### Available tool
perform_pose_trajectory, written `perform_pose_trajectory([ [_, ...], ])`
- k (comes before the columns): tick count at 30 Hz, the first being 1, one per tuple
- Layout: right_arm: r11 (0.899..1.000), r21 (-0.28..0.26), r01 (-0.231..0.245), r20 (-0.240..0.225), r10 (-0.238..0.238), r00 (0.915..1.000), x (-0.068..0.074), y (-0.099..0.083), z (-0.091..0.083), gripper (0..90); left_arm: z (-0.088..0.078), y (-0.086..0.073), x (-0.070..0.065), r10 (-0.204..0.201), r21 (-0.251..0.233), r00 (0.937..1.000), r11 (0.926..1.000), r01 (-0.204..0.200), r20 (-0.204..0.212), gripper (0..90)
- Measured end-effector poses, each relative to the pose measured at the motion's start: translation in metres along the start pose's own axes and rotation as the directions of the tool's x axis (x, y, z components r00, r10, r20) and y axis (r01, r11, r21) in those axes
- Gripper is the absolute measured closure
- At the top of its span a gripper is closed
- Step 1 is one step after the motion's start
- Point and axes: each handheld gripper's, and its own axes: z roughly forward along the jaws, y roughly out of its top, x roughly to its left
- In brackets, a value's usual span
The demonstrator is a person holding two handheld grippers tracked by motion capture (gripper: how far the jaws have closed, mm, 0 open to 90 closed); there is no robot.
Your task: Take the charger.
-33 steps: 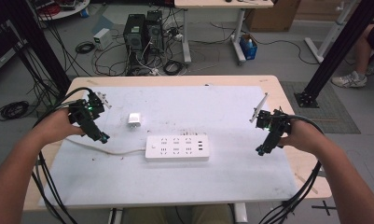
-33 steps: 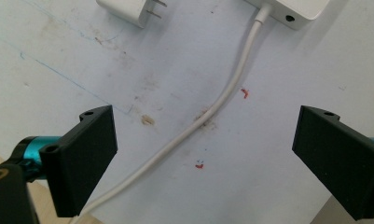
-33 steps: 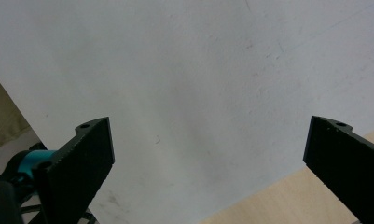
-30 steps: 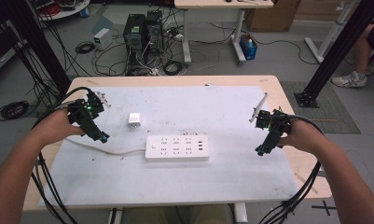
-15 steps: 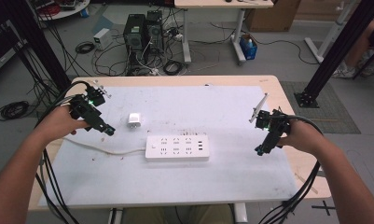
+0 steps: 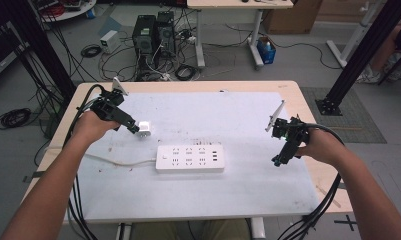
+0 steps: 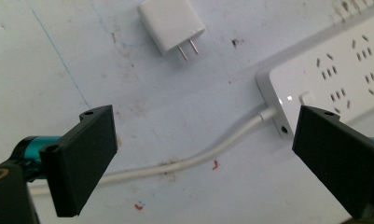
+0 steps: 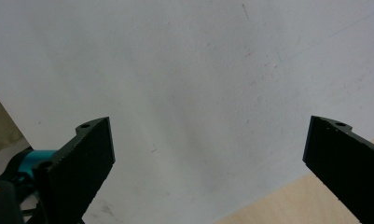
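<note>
Counter [image 6: 268, 200]: flat white mat over a pale wood top, scuffed and ink-flecked, matte enough that I expect little sliding.

Power strip [image 6: 190, 159]: long white rigid plastic block, lying flat at mid-counter, its stiff round white cord [image 7: 212, 156] running off toward my left. I judge it heavy enough to stay put under a light push.

Charger plug [image 7: 171, 24]: small white glossy cube with rounded edges and two bare metal prongs, lying on its side just ahead of my left tool [image 6: 130, 124], apart from the strip. I judge it light, hard and slippery. Best hold is across two flat opposite faces of the body, never on the thin prongs, which could bend.

Left tool: jaws wide apart, nothing between them.

Right tool [image 6: 280, 153]: jaws wide apart too, empty, hanging over bare mat near the counter's right edge.
</note>
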Motion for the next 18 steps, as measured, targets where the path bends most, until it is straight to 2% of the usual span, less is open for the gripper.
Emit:
perform_pose_trajectory([
  [1, 1.000, 0.001, 0.006, -0.003, -0.006, 1.0000, -0.001, 0.000, 0.001, 1.3, 0.002, 0.002, 0.000, -0.047, -0.006, 0.9989, 0.9989, 0.047, -0.006, 6.5],
  [3, 1.000, 0.003, -0.001, 0.000, 0.001, 1.0000, -0.001, 0.000, 0.001, 1.3, 0.007, 0.007, 0.001, -0.109, 0.005, 0.9940, 0.9940, 0.109, -0.003, 6.5],
  [5, 1.000, -0.001, 0.001, 0.002, -0.001, 1.0000, -0.001, 0.000, 0.001, 1.3, 0.016, 0.012, 0.001, -0.192, 0.032, 0.9814, 0.9808, 0.192, -0.008, 6.5],
  [6, 1.000, -0.003, -0.001, 0.003, 0.001, 1.0000, -0.002, 0.000, 0.001, 1.3, 0.019, 0.014, 0.002, -0.215, 0.040, 0.9765, 0.9757, 0.215, -0.014, 6.5],
  [9, 1.000, 0.000, -0.002, 0.004, 0.002, 1.0000, -0.002, 0.000, 0.001, 1.3, 0.028, 0.021, 0.001, -0.244, 0.038, 0.9694, 0.9689, 0.245, -0.026, 6.5],
  [12, 1.000, 0.002, 0.001, -0.005, -0.001, 1.0000, -0.003, -0.001, 0.002, 1.3, 0.035, 0.027, -0.002, -0.264, 0.036, 0.9644, 0.9637, 0.265, -0.013, 6.5],
  [16, 1.000, -0.001, -0.008, -0.004, 0.008, 1.0000, -0.005, -0.003, 0.002, 1.3, 0.047, 0.034, -0.004, -0.278, 0.036, 0.9598, 0.9595, 0.279, -0.038, 6.5],
  [18, 1.000, -0.007, -0.013, -0.003, 0.013, 0.9999, -0.006, -0.005, 0.001, 1.3, 0.052, 0.038, -0.005, -0.291, 0.013, 0.9551, 0.9563, 0.292, -0.056, 6.5],
])
